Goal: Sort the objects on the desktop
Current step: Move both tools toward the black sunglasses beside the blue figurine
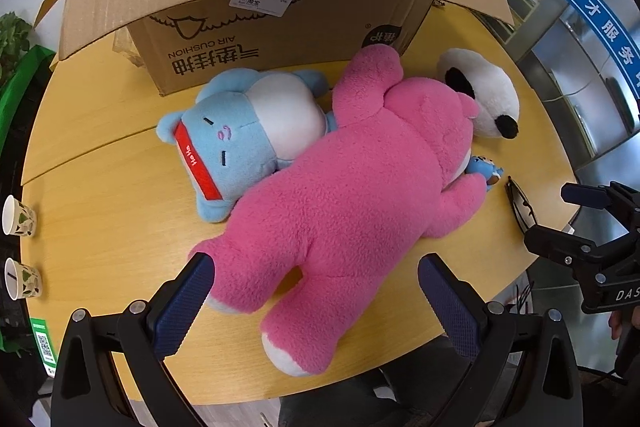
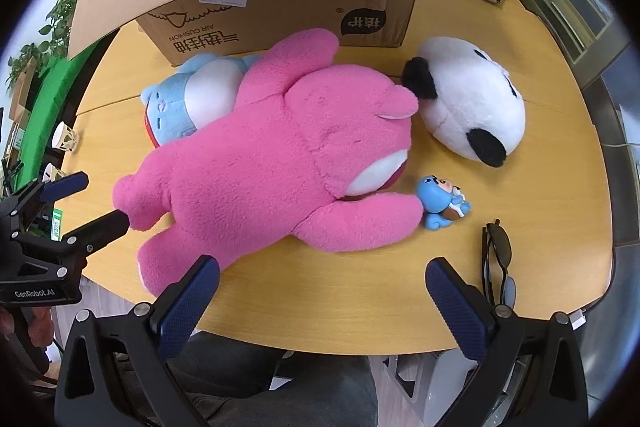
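Observation:
A big pink plush bear (image 1: 352, 187) (image 2: 272, 155) lies face down across the yellow table (image 1: 100, 195). A blue plush (image 1: 240, 131) (image 2: 192, 99) lies beside it, partly under its arm. A white-and-black plush head (image 1: 484, 95) (image 2: 468, 99) lies at the right. A small blue toy figure (image 2: 440, 203) (image 1: 486, 169) touches the bear's paw. Folded sunglasses (image 2: 498, 251) (image 1: 520, 207) lie at the right edge. My left gripper (image 1: 316, 275) is open with the bear's legs between its fingers. My right gripper (image 2: 324, 279) is open and empty over the table's front edge.
An open cardboard box (image 1: 280, 27) (image 2: 280, 15) stands at the back, its flap hanging forward. Two paper cups (image 1: 20, 247) stand at the table's left edge. Green plants (image 2: 40, 47) stand off the table to the left.

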Tool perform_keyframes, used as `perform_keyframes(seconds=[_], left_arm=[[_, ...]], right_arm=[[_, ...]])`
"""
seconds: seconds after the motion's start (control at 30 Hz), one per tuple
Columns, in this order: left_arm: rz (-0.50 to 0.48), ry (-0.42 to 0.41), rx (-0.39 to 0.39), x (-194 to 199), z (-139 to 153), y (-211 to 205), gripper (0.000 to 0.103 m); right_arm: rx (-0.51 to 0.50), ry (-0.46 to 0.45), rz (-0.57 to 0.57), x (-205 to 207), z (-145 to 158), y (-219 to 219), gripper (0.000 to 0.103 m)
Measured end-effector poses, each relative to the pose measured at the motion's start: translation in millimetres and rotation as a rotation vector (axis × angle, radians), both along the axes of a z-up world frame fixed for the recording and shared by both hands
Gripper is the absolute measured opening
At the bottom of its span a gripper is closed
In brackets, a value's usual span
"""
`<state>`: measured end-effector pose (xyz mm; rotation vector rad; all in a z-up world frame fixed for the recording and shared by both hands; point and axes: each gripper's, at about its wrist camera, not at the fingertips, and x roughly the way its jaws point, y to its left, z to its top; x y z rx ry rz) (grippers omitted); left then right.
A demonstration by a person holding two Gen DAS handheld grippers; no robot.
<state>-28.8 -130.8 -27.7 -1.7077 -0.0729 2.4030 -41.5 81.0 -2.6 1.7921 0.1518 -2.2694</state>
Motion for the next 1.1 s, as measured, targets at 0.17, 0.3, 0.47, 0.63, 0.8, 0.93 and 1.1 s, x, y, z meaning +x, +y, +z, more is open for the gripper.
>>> perform_keyframes(seconds=[0.17, 0.3, 0.47, 0.63, 0.8, 0.93, 1.1], left_arm=[[0.029, 0.016, -0.015, 4.3, 5.3, 6.2, 0.103], [0.067, 0.035, -0.037, 9.0, 14.5, 17.7, 0.103], [0.101, 0.044, -0.065, 22.9, 28.0, 42.3, 0.103], [0.151, 0.032, -0.068, 34.8, 33.2, 65.4, 0.103], [0.176, 0.025, -0.1, 45.4, 36.7, 86.5, 0.103], [0.181, 0.025, -0.116, 48.5, 39.8, 93.8, 0.103], [0.173, 0.013, -0.113, 39.4, 38.1, 87.7, 0.103]], right_arm=[[-0.011, 0.002, 0.031, -1.1, 1.6, 5.0, 0.103], [-0.042, 0.008, 0.05, -0.3, 7.7, 17.6, 0.103], [-0.078, 0.011, 0.073, 2.3, 13.9, 41.8, 0.103], [-0.102, 0.017, 0.118, 9.5, 15.4, 55.8, 0.103], [-0.127, 0.01, 0.157, 16.3, 13.7, 69.4, 0.103], [-0.141, 0.002, 0.152, 14.7, 12.1, 76.6, 0.103], [-0.138, 0.001, 0.144, 9.9, 11.4, 70.7, 0.103]])
